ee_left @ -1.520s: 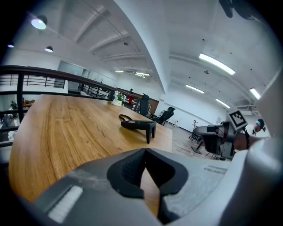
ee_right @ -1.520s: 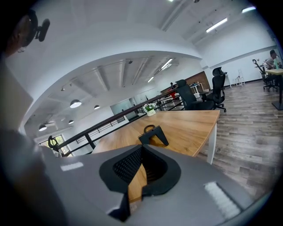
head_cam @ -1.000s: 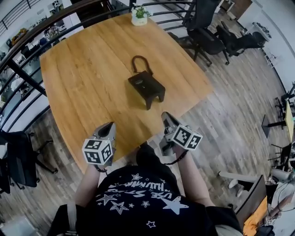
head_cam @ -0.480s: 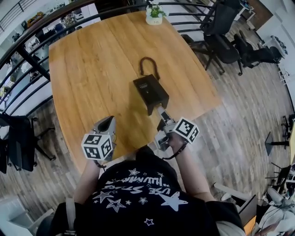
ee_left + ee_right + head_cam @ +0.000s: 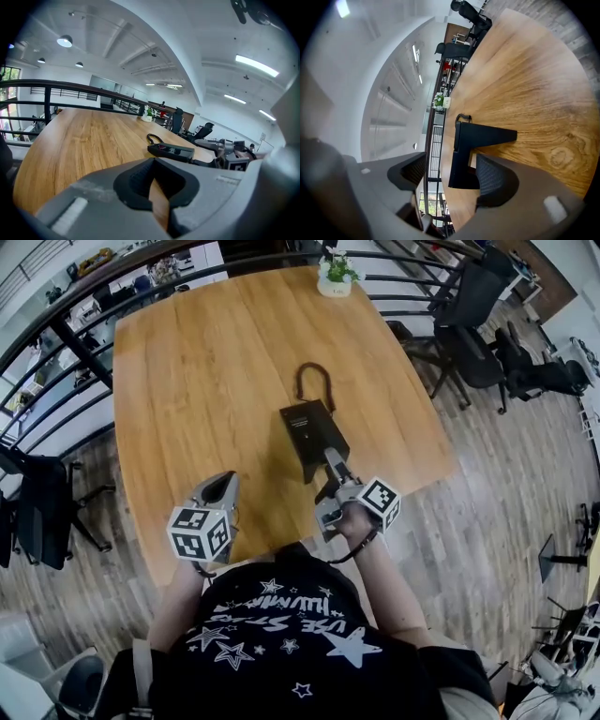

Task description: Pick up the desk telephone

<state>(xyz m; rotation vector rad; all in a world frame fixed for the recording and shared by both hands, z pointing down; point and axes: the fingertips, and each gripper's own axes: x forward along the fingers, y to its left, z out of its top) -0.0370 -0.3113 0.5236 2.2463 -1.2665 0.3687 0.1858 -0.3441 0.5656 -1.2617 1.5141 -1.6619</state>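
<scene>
As I judge it, the step in hand is to bring the right gripper [image 5: 451, 180] around the near end of the desk telephone [image 5: 474, 140] before closing. To do it well, the jaws should go further along the body, so that both pads face solid sides and not only an edge. They should close slowly, because the sloped case may tip. The lift should be gentle, because the cord [image 5: 312, 381] may drag behind.

The jaws of the right gripper have just been opening and are spread wide. In the right gripper view the near end of the telephone stands in the gap between the 2 pads. Neither pad presses on it, and I cannot tell if 1 of them touches it. The jaws of the left gripper [image 5: 158, 206] are pressed almost together, with only a thin slit, and hold nothing.

In the head view the telephone lies on the tabletop [image 5: 187, 381], near the front edge, at 12 o'clock from the right gripper. The left gripper hovers at 8 o'clock from the telephone, well apart. The cord loop lies at 12 o'clock from the telephone, and a small potted plant [image 5: 335, 276] stands further at 12 o'clock, on the far edge.
</scene>
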